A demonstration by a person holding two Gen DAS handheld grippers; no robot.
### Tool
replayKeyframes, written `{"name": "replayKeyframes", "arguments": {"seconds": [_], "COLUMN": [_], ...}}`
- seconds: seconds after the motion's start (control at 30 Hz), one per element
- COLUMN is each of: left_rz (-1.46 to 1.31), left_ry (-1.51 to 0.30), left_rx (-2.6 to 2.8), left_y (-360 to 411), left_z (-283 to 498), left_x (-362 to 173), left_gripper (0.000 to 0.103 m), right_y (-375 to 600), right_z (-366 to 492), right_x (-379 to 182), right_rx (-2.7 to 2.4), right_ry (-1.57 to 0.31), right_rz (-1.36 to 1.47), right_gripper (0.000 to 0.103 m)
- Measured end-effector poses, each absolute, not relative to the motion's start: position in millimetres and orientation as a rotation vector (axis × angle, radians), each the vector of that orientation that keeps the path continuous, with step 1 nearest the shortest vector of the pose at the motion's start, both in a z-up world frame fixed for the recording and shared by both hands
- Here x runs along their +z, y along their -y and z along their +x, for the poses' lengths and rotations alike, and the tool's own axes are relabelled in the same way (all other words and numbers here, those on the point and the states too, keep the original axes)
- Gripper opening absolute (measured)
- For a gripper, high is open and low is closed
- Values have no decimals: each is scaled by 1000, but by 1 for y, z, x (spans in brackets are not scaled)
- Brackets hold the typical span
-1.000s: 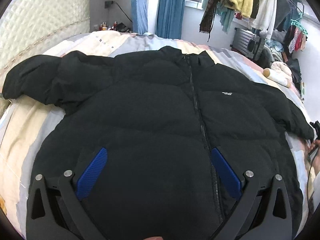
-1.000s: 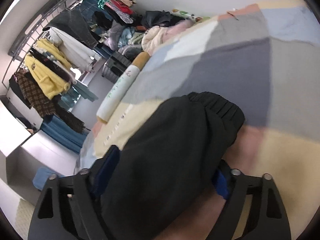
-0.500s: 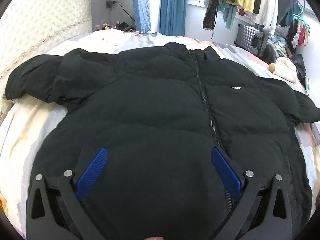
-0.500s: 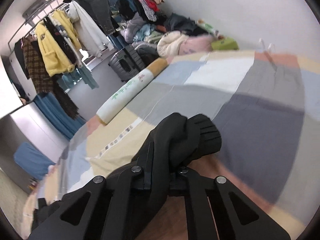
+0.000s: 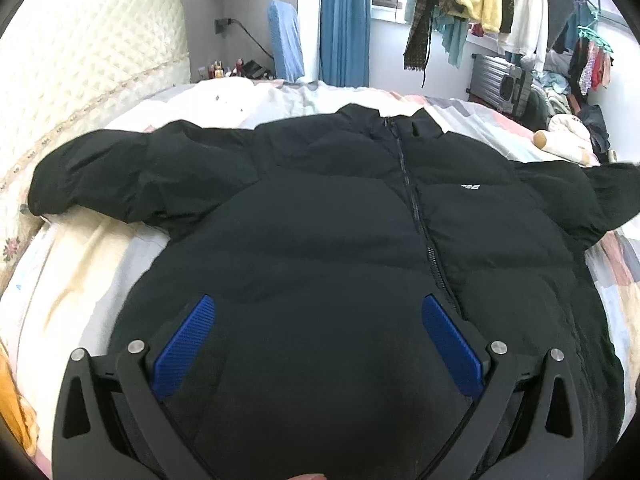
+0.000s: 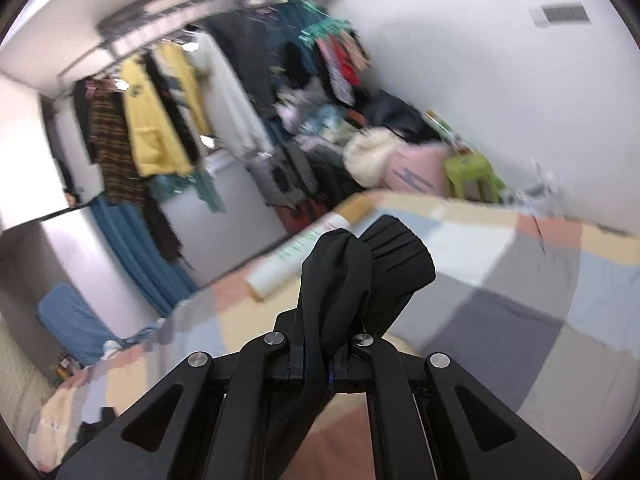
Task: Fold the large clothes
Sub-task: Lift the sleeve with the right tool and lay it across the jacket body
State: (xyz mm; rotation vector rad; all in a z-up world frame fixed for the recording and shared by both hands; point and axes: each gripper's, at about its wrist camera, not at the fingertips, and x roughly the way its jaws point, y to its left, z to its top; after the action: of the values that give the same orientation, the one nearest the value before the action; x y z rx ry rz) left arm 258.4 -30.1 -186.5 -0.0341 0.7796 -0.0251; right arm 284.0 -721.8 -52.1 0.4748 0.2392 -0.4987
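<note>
A large black puffer jacket [image 5: 320, 216] lies front up and zipped on the bed, its collar far from me and its left sleeve [image 5: 100, 184] stretched out to the left. My left gripper [image 5: 318, 320] is open over the jacket's lower front, blue pads wide apart, holding nothing. My right gripper [image 6: 330, 344] is shut on the cuff of the jacket's right sleeve [image 6: 360, 264], lifted off the bed. That raised sleeve also shows at the right edge of the left wrist view [image 5: 608, 196].
The patchwork bedspread [image 6: 520, 288] surrounds the jacket. A quilted headboard [image 5: 80, 60] stands at the left. A long bolster pillow [image 6: 304, 252] lies at the bed's far edge. A rack of hanging clothes [image 5: 480, 4], a suitcase [image 5: 500, 84] and clothes piles stand beyond.
My right gripper shut on the right sleeve's cuff and lifted it off the bed. My left gripper stayed open over the jacket's lower front.
</note>
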Motion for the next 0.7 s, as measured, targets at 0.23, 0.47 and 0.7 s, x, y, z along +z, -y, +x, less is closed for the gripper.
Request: {"name": "replayKeyframes", "arguments": {"seconds": [0.23,0.47,0.7], "left_rz": [-44,-76,-119], "left_ry": [-748,-715,-690], "left_rx": [-50,-73,-38], "left_y": [18,5,-18], "left_z": [237,221,218], "left_x": [-171,-156,-150], "left_gripper": [103,103,103], "right_y": [593,448,294], "right_z": [291,310,344], "right_x": [53,99,82], "right_rx": [-299,-111,79], "right_ry": [-154,-144,-205], "right_rz": [284,147,-26], "right_gripper": [4,4,4]}}
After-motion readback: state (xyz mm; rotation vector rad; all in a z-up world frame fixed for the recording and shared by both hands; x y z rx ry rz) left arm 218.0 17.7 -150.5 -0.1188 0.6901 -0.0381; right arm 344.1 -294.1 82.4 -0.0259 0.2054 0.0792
